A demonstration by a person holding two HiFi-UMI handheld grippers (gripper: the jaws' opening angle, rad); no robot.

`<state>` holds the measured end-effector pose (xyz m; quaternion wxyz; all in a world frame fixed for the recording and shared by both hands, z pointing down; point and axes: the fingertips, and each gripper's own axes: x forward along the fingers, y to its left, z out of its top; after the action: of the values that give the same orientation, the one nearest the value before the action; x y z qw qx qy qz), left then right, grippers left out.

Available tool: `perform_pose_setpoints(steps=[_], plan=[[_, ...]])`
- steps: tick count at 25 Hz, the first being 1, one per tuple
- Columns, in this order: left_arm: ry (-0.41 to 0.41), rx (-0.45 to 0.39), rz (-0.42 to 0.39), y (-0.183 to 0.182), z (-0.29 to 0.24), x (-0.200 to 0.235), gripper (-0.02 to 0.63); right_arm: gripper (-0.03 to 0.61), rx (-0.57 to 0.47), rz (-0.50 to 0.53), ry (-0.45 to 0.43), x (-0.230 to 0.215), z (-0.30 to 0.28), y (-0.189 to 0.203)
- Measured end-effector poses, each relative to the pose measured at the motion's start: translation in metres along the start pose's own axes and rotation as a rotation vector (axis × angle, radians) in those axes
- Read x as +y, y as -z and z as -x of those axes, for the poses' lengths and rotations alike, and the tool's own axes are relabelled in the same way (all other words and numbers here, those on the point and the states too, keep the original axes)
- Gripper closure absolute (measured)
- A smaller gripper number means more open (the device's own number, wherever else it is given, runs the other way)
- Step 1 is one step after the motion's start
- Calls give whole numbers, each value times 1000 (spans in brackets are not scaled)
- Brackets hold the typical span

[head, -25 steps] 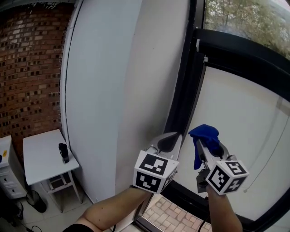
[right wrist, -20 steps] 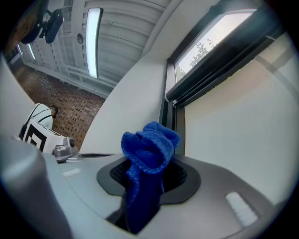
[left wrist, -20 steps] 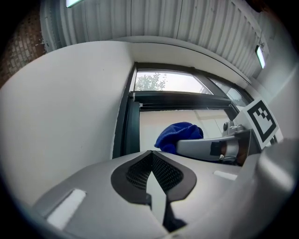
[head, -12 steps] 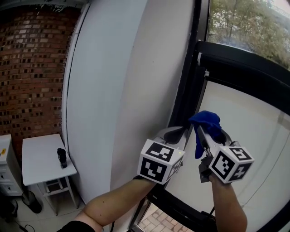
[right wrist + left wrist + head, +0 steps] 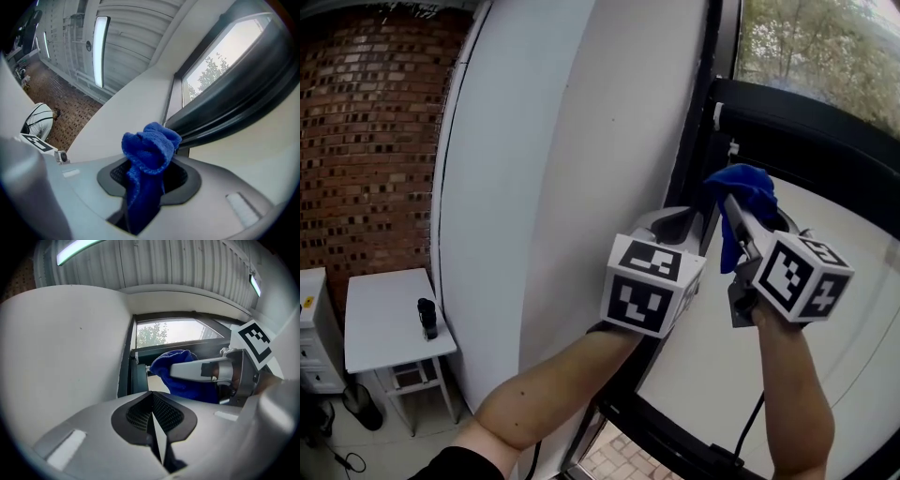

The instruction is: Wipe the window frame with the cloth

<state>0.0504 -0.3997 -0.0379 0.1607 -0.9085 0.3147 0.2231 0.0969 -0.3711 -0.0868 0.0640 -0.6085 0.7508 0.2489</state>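
A bunched blue cloth (image 5: 741, 192) (image 5: 149, 154) (image 5: 174, 366) sticks out of my right gripper (image 5: 733, 204), which is shut on it. The cloth's tip is held up close to the black window frame (image 5: 787, 108) (image 5: 225, 101) (image 5: 126, 357), near the corner where its upright meets the horizontal bar; whether it touches I cannot tell. My left gripper (image 5: 682, 223) (image 5: 152, 416) is shut with nothing between its jaws. It is raised beside the right one, just left of the frame's upright and in front of the white wall (image 5: 572, 141).
Trees (image 5: 825, 47) show through the upper pane, and a pale blind covers the lower pane (image 5: 853, 244). Low at the left a small white table (image 5: 380, 323) holds a dark object (image 5: 426, 317) in front of a brick wall (image 5: 366, 141).
Both grippers have risen along the frame's upright, carrying the cloth from the lower pane up toward the horizontal bar. The head view has tilted up with them.
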Motion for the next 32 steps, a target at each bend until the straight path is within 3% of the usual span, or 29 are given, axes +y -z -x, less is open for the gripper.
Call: perform_pose_setpoints(steps=[5, 10, 13, 22, 32], plan=[[-23, -8, -69, -20, -12, -6, 623, 436, -46, 25, -16, -1, -11, -39], [-48, -15, -51, -36, -29, 10, 623, 436, -63, 56, -8, -11, -35, -62], [-57, -23, -90, -46, -43, 17, 623, 436, -67, 46, -3, -19, -54, -71], [-96, -53, -101, -54, -51, 43, 624, 436, -64, 105, 78, -29, -70, -74], [-72, -82, -96, -67, -75, 55, 626, 437, -20, 152, 201, -45, -95, -66]])
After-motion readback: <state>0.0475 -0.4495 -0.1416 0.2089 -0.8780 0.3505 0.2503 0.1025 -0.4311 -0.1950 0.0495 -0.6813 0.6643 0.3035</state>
